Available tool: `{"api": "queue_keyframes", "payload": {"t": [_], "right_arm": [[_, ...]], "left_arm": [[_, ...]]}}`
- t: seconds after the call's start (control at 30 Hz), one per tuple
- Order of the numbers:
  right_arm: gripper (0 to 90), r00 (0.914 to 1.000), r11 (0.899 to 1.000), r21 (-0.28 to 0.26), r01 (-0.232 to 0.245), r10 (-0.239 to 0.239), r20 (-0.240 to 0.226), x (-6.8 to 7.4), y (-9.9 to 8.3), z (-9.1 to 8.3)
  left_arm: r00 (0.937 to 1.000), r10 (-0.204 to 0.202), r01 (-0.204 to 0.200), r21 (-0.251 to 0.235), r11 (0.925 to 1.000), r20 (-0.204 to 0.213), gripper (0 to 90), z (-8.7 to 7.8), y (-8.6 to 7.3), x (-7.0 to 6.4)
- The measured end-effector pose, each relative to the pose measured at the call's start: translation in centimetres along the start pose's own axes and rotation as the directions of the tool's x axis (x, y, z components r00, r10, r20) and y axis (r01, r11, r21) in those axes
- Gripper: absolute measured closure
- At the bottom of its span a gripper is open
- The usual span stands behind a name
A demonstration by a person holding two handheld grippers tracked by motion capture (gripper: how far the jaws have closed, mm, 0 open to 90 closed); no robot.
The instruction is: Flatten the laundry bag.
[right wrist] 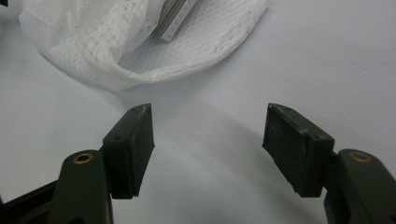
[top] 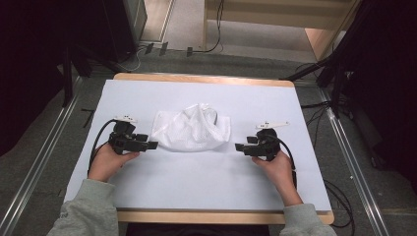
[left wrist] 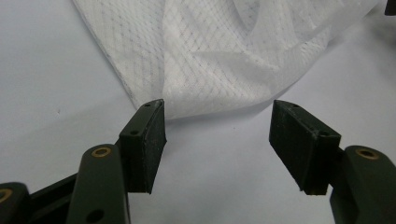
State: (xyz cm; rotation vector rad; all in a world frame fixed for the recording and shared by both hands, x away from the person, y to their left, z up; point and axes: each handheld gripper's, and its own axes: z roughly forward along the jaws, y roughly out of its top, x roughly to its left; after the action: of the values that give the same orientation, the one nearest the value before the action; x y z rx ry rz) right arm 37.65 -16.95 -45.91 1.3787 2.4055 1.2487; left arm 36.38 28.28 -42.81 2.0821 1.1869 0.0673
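a crumpled white mesh bag (top: 191, 129) lay between the left hand-held gripper (top: 152, 145) and right hand-held gripper (top: 238, 146), jaws apart, empty; approach seemingly underway, grasping its edges likely next.

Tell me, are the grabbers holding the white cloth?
No, nothing is held. The left gripper and right gripper are both open, flanking the white mesh cloth.

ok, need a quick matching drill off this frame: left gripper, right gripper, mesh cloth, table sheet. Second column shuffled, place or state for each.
Things:
1. left gripper
2. right gripper
3. white mesh cloth
4. white sheet

States:
A. crumpled at the middle, between the grippers
B. open, at the cloth's right end
C. flat, covers the tabletop
D. open, at the cloth's left edge

Pairs: 1-D, 2-B, 3-A, 4-C
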Motion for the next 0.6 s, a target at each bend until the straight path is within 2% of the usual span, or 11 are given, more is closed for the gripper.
{"api": "queue_keyframes", "payload": {"t": [0.6], "right_arm": [[37.4, 0.9997, 1.0, 0.01, 0.024, -0.024, -0.01, 0.43, 0.18, 0.15]], "left_arm": [[0.9997, 0.026, -0.026, -0.004, 0.9996, -0.004, 37.1, -0.01, -0.04, -0.04]]}}
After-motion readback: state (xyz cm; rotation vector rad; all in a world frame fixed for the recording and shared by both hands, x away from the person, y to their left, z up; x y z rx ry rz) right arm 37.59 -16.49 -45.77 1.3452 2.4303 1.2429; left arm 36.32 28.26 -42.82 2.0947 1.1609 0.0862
